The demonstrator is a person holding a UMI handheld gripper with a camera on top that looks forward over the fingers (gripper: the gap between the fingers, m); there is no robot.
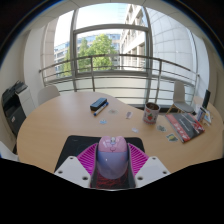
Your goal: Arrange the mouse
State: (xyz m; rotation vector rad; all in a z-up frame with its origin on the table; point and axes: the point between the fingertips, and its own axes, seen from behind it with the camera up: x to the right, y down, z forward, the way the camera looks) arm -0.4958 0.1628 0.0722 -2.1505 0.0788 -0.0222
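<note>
The gripper (111, 168) was low over a round, light wood table (60, 125), and the mouse (111, 155), a pale lilac-grey one w/ a rounded back, sat between its two fingers. The magenta pads (92, 158) lay close against both sides of the mouse, so the gripper looked narrow and closed on it, holding it; no gap was visible at either side. Under the mouse and the fingers lay a dark mouse mat (75, 147), at the near edge of the table; whether the mouse was lifted a bit from the mat or resting on it, I cannot tell. Beyond the fingers, approx. in the middle of the table, lay a small dark flat object (98, 103), maybe a phone or a case, too small to say which. Near it were a few tiny bits (105, 121), blue-ish, which I could not identify. Further to the right stood a cup (151, 113) w/ a red-white pattern, upright, and next to it, well apart from the mouse, lay a red printed thing like a magazine or packet (184, 126), w/ some other small items at the far right edge. At the left of the table was a dark office chair (14, 103). Behind the table there was a big window (100, 40) w/ a metal railing (110, 62) outside, green trees and buildings in daylight.
</note>
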